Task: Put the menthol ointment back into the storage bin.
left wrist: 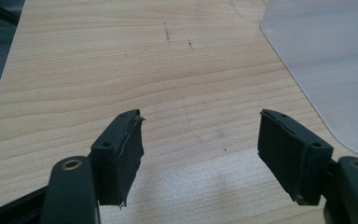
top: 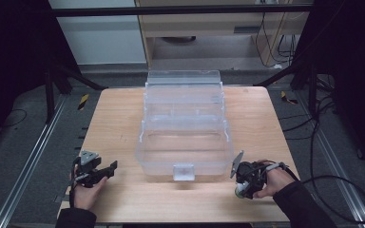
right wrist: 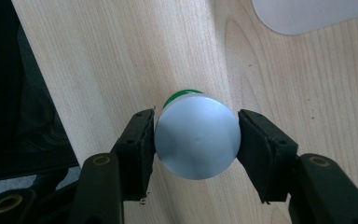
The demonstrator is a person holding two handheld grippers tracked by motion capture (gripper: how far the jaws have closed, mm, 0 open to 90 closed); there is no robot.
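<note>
A small round container with a flat grey cap [right wrist: 196, 151] and a green body [right wrist: 179, 94] stands on the wooden table. My right gripper [right wrist: 196, 135] points down over it, and both pads press on the sides of the cap. In the high view that gripper [top: 244, 186] sits by the table's front right, just right of the clear plastic box [top: 185, 164]. My left gripper [left wrist: 200, 135] hovers low over bare wood with its jaws wide apart and nothing between them; the high view has it [top: 110, 168] at the front left.
The clear tiered box stands open in the middle of the table [top: 119, 118], with a latch [top: 184, 172] on its front wall. Its corner [left wrist: 326, 60] lies right of my left gripper. The table's right edge [right wrist: 51, 107] runs close beside the container.
</note>
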